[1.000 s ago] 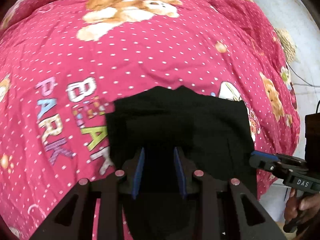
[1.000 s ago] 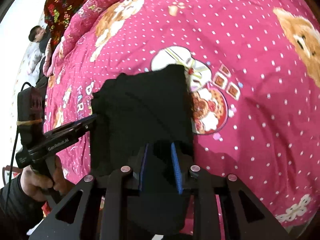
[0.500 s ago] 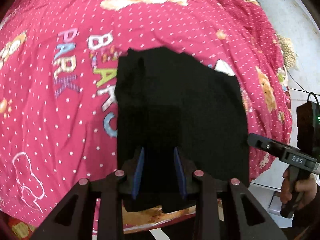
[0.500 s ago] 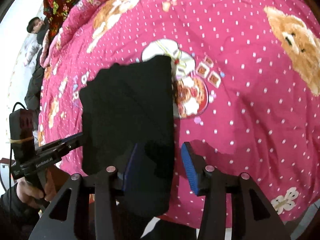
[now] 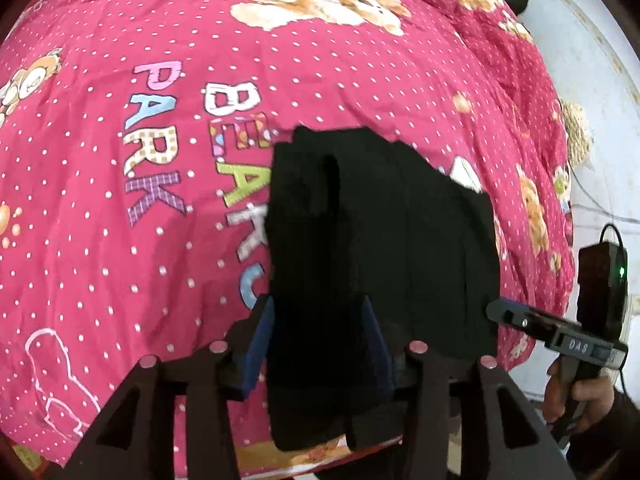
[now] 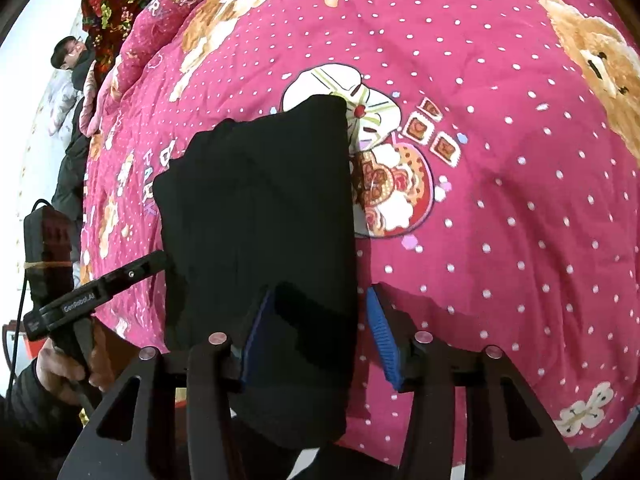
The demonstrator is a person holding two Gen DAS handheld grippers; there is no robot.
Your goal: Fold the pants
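Black pants (image 5: 380, 240) lie on the pink bear-print quilt (image 5: 120, 220) as a compact dark rectangle, near edge hanging off the front of the bed. Looks like the folding is mostly done: several layers stacked, far edge stepped and uneven, one lump at the far left corner. What is probably left is letting go fully and maybe squaring that ragged far edge. Left gripper (image 5: 320, 344) jaws are opening, cloth sits between the blue pads and fills the gap, so whether the pads still press on it I cannot tell. Right gripper (image 6: 316, 332) jaws are opening too; its right pad stands clear of the fabric with quilt showing in the gap, the cloth's right edge lies between the jaws, so it reads as released. Each gripper also shows at the side of the other's view, held by a hand (image 5: 576, 396). Hard to read: the pants are so dark that fold lines, waistband and legs do not separate. The hanging near edge is cut off behind the gripper bodies. A seated person (image 6: 74, 92) is at the far left, small and distorted.
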